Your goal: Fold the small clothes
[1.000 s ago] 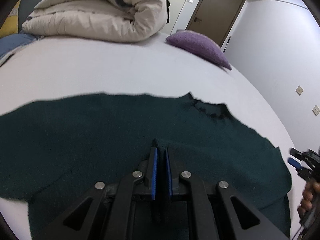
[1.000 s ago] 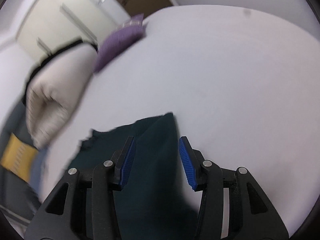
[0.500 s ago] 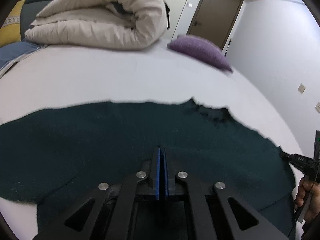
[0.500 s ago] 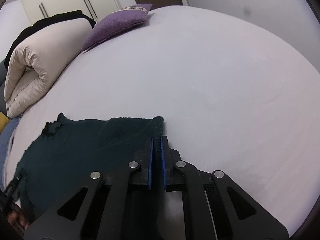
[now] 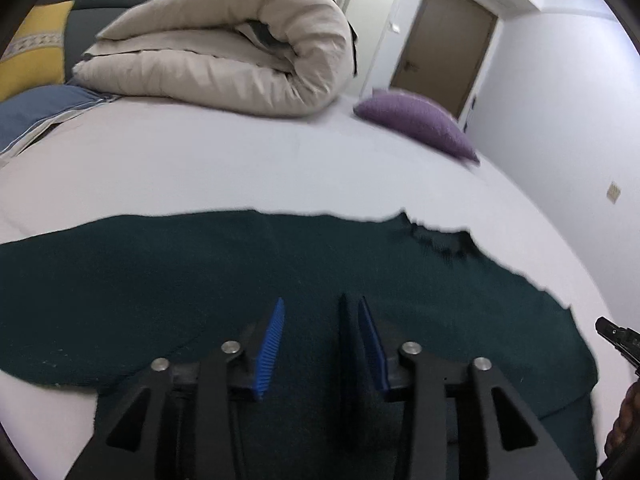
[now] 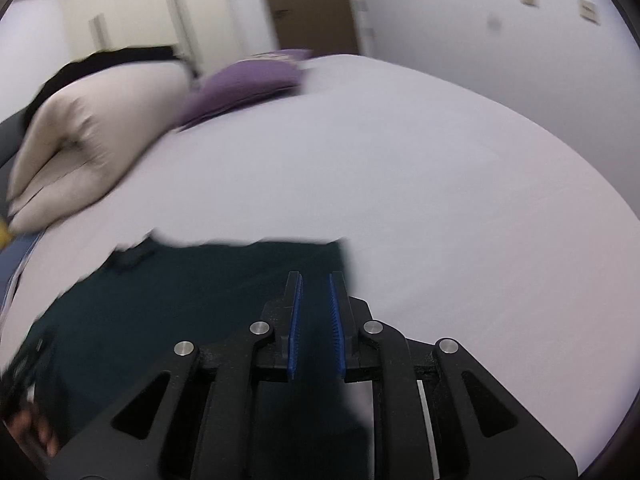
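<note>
Left gripper (image 5: 320, 312): its two black fingers with blue ribbed pads (image 5: 270, 350) are spread wide apart, with dark cloth showing in the gap. Nothing is pinched between them. Whether the pads touch the cloth cannot be told.

Right gripper (image 6: 316, 284): its blue pads (image 6: 295, 320) stand a narrow way apart, parted but much closer together than the left pair. They sit over the near right corner of the garment; the view is blurred, so contact with the cloth cannot be told.

Garment (image 5: 200, 272): a dark green knitted sweater lies spread flat across the bed, reaching from the left edge of the left view to the right. Its neckline (image 5: 440, 240) sits on the far edge, toward the right. In the right view the same cloth (image 6: 192, 292) fills the lower left, and its far edge ends just ahead of the fingertips.

Bed (image 5: 240, 168): a pale, smooth sheet under the sweater.

Beyond the sweater: a rolled beige duvet (image 5: 224, 48) and a purple cushion (image 5: 420, 122) lie well apart from it at the far side of the bed.

Far wall: a brown door (image 5: 444, 40).
</note>
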`<state>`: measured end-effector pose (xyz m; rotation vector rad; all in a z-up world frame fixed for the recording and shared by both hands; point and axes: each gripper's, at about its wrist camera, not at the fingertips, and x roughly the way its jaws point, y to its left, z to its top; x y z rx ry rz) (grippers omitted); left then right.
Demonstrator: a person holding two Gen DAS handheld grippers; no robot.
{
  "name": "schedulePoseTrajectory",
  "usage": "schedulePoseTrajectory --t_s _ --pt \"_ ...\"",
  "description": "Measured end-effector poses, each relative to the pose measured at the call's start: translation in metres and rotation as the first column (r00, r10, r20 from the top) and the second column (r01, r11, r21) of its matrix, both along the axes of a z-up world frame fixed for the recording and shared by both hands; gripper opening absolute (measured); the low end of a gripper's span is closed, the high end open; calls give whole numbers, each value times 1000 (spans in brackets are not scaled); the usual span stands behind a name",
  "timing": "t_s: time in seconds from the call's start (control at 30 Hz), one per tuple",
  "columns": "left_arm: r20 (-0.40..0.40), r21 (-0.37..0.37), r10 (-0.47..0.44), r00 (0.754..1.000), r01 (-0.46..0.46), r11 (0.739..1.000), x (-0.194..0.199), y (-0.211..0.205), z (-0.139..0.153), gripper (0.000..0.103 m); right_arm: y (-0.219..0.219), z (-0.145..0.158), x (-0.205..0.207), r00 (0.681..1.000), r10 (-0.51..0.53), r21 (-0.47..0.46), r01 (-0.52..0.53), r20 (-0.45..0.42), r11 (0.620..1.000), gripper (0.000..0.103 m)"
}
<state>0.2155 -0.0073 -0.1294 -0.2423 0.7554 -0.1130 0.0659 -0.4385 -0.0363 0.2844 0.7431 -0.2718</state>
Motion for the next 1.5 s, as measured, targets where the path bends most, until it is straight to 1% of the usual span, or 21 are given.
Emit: schedulePoseTrajectory --t_s 0.03,0.13,0.23,0.3,0.33,0.4,0.47,0.5,0.53,0.6,0.7,0.8,0.9,0.97,1.1,1.13,1.17,1.23,1.27,1.37,1.5 --pt "-61 9 -11 998 12 1000 9 -3 -9 44 6 -5 0 1000 21 -4 -22 -21 1000 15" --pt "-84 -8 -11 996 11 1000 15 1 -8 45 5 -49 9 982 53 29 -49 -183 998 19" --pt "-53 11 -1 999 2 1000 0 11 9 45 -7 -41 -4 993 14 94 -2 -120 996 19" --pt "-6 -46 6 1000 -6 999 -23 35 28 46 -10 -27 -16 995 -24 106 34 -100 994 20" --pt "17 -61 17 1000 -16 998 -35 49 36 55 -9 -18 -24 997 -29 109 37 -74 993 21" --pt "53 -74 71 996 -67 995 -63 88 50 70 -1 0 -42 1000 -20 130 21 -9 991 31" --pt "60 -127 160 985 -151 980 -88 138 54 74 9 16 -62 999 -2 169 -7 53 986 61" --pt "48 -164 213 976 -202 965 -100 165 53 75 20 24 -69 996 9 187 -25 86 982 68" --pt "26 -207 276 961 -265 942 -111 195 49 75 27 29 -77 992 23 200 -47 120 979 76" --pt "-35 -280 370 929 -364 888 -129 249 34 75 46 40 -86 986 61 224 -96 157 970 77" --pt "-135 -432 480 867 -488 759 -156 313 7 75 72 42 -91 979 136 319 -179 155 931 77" --pt "-186 -534 553 812 -556 637 -176 347 -11 77 98 39 -94 974 172 379 -216 145 900 77" --pt "-206 -611 593 778 -576 543 -180 367 -27 79 119 35 -96 972 189 422 -233 143 876 77" --pt "-239 -661 624 744 -595 457 -176 381 -37 79 129 32 -95 971 194 441 -237 140 866 77" --pt "-261 -685 665 699 -620 382 -161 401 -42 78 139 25 -90 971 200 455 -238 132 858 77" --pt "-263 -687 673 691 -624 373 -156 403 -41 72 139 23 -90 972 198 455 -236 129 859 77" --pt "-267 -681 674 689 -630 374 -149 406 -41 64 138 22 -92 972 196 458 -233 126 858 77" --pt "-290 -668 643 709 -631 395 -134 408 -42 22 131 21 -94 973 192 463 -228 124 857 76" --pt "-293 -652 633 717 -634 416 -128 406 -40 16 130 20 -96 974 191 464 -227 123 856 75" --pt "-213 -566 626 750 -617 547 -124 381 -12 8 123 15 -97 974 187 468 -224 124 855 74" --pt "-75 -414 516 853 -497 762 -98 309 41 8 109 8 -102 977 174 482 -212 123 850 73"
